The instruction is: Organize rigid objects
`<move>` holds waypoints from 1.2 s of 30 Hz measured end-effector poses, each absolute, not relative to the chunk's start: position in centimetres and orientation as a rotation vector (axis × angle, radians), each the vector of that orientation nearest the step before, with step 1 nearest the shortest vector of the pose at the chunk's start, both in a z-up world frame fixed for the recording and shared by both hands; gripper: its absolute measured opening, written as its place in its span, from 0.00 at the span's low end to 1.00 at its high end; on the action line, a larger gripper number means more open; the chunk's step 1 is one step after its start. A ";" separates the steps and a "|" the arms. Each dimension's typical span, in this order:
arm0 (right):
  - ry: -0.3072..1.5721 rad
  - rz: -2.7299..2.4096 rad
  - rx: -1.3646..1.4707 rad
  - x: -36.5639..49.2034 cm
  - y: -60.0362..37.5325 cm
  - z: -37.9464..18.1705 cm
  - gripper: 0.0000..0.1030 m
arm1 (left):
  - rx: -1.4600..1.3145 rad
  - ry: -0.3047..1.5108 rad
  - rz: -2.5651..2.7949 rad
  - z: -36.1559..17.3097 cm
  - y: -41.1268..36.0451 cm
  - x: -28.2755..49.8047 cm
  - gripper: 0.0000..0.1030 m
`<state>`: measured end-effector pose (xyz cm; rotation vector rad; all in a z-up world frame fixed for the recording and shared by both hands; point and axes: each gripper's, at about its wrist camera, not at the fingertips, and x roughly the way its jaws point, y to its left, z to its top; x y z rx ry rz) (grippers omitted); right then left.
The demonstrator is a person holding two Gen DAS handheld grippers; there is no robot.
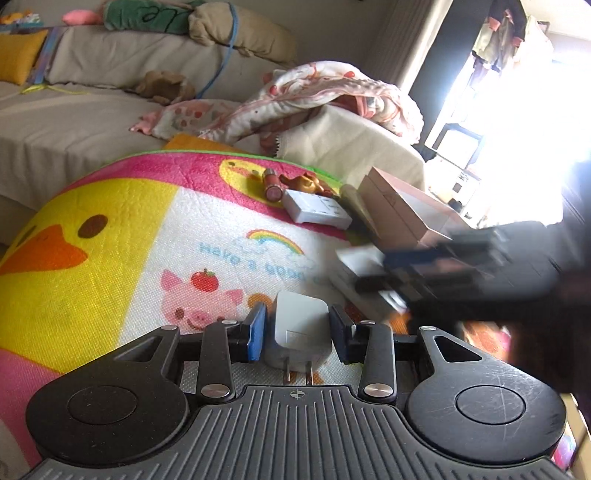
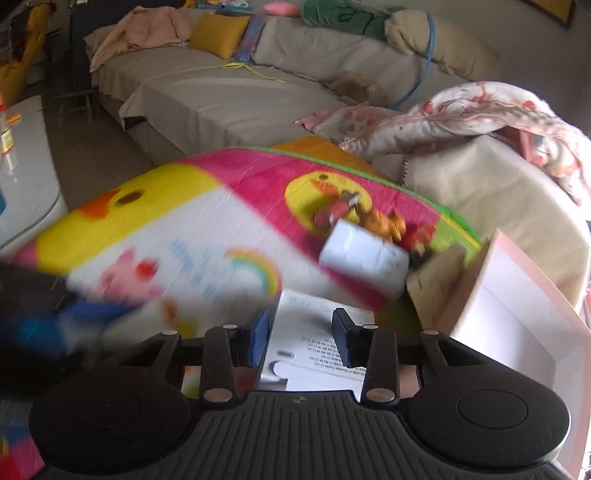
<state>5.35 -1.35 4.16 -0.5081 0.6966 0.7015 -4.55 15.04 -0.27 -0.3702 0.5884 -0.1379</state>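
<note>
My left gripper [image 1: 297, 328] is shut on a white plug-in charger [image 1: 300, 330], its prongs pointing back at the camera, just above the duck-print mat [image 1: 110, 229]. My right gripper [image 2: 302, 334] is shut on a flat white box with printed text [image 2: 317, 343]; it appears blurred in the left wrist view [image 1: 384, 284]. A white power-strip box [image 1: 316, 211] lies further back, also in the right wrist view [image 2: 364, 260]. Beside it are a red cylinder [image 1: 271, 182] and an orange toy figure [image 1: 306, 182]. A pink open box [image 2: 513, 314] stands at the right.
A brown cardboard piece [image 2: 437, 284] leans by the pink box, which shows in the left wrist view [image 1: 402, 210]. A beige sofa [image 2: 221, 96] with a yellow cushion [image 2: 218, 35] lies behind. A floral blanket [image 1: 325, 96] is heaped at the mat's far edge.
</note>
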 end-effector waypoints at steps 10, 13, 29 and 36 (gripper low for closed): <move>0.615 0.508 -0.486 -0.2 -11.2 2.1 0.64 | -0.293 0.610 -0.192 0.0 12.5 -4.0 0.39; 0.624 0.432 -0.464 -0.4 -13.2 1.8 0.66 | -0.231 0.622 -0.245 0.0 10.1 -3.9 0.39; 0.726 0.618 -0.238 -4.8 -17.0 2.3 0.76 | -0.050 0.659 -0.287 0.3 7.2 -5.6 0.39; 0.677 0.492 -0.324 -6.4 -19.5 1.4 0.78 | -0.038 0.656 -0.262 0.3 6.5 -5.2 0.39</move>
